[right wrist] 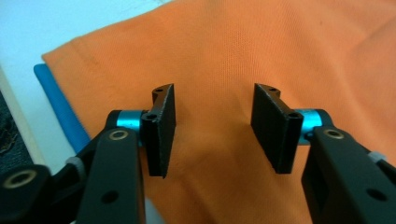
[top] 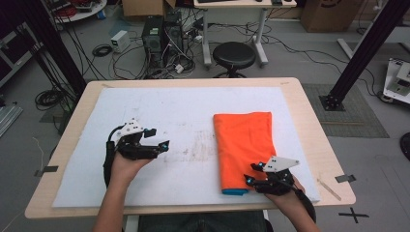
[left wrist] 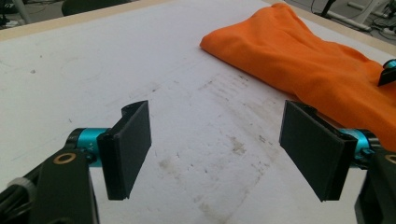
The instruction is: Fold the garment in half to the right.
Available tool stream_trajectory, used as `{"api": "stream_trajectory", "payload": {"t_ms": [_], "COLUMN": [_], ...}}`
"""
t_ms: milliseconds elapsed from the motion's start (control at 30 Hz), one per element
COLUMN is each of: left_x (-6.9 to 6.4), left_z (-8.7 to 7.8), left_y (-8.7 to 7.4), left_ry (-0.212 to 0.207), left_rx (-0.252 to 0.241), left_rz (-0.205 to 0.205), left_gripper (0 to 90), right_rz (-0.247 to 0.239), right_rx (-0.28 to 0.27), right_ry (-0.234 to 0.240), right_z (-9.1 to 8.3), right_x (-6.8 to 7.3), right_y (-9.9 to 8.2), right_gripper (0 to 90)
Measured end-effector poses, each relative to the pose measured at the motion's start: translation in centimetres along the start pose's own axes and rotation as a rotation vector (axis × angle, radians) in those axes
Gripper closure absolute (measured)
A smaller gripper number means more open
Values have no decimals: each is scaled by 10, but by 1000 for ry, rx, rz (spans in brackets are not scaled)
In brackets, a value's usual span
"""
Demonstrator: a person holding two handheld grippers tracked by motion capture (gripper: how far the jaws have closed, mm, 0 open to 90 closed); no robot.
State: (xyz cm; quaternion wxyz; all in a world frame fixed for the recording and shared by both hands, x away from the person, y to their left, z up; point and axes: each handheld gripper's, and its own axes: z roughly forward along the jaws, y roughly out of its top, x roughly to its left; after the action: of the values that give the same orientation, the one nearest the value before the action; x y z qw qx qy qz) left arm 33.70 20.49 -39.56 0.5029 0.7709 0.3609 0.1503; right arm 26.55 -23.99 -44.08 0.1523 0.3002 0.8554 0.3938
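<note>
From the high view, one orange cloth (top: pixel 245 149) lies folded on the white mat (top: pixel 159 125) covering the counter (top: pixel 309 121), right of the middle, its long side running away from the person. A strip of blue (top: pixel 235 192) peeks out along its near edge. The left gripper (top: pixel 162 145) hovers over bare mat, well apart from the cloth, jaws spread with nothing between them. The right gripper (top: pixel 250 178) sits at the cloth's near right corner, a hand behind it.

On to the left gripper view: two black jaws stand wide over stained mat, empty. The cloth (left wrist: pixel 317 60) lies off to the upper right in soft, rounded folds, and a bit of the other gripper (left wrist: pixel 387 74) shows at its far side.

Now the right gripper view: the right gripper (right wrist: pixel 212 126) looks straight down on the cloth (right wrist: pixel 224 56), jaws partly apart, fabric beneath them but no pad pressing on it, so nothing is gripped. The blue strip (right wrist: pixel 60 102) runs along the left edge.

The count: one cloth, two grippers, one mat. By my reading this thing is light and limp, knit fabric that will sag and slide over itself when lifted. Best taken at a corner or along a folded edge, pinching every layer together, ideally with both grippers so the fold keeps its shape.
</note>
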Motion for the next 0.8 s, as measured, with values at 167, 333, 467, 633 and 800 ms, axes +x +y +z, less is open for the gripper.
{"api": "stream_trajectory", "payload": {"t_ms": [167, 333, 467, 633, 800], "left_x": [-1, 2, 5, 8, 8], "left_z": [-1, -9, -15, -17, -15], "left_y": [1, 3, 6, 7, 6], "left_ry": [-5, 10, 29, 37, 42], "left_rx": [-8, -32, -48, -51, -40], "left_rz": [-3, -12, -10, -8, 4], "left_gripper": [252, 252, 252, 251, 250], "right_rz": [-2, -7, 13, 66, 88], "right_rx": [9, -51, -92, -151, -196], "right_ry": [10, 6, -34, -64, -90], "right_z": [-2, -11, -18, -21, -22], "right_x": [-1, -9, -25, -48, -63], "right_y": [2, 18, 32, 52, 67], "right_gripper": [495, 424, 386, 341, 305]}}
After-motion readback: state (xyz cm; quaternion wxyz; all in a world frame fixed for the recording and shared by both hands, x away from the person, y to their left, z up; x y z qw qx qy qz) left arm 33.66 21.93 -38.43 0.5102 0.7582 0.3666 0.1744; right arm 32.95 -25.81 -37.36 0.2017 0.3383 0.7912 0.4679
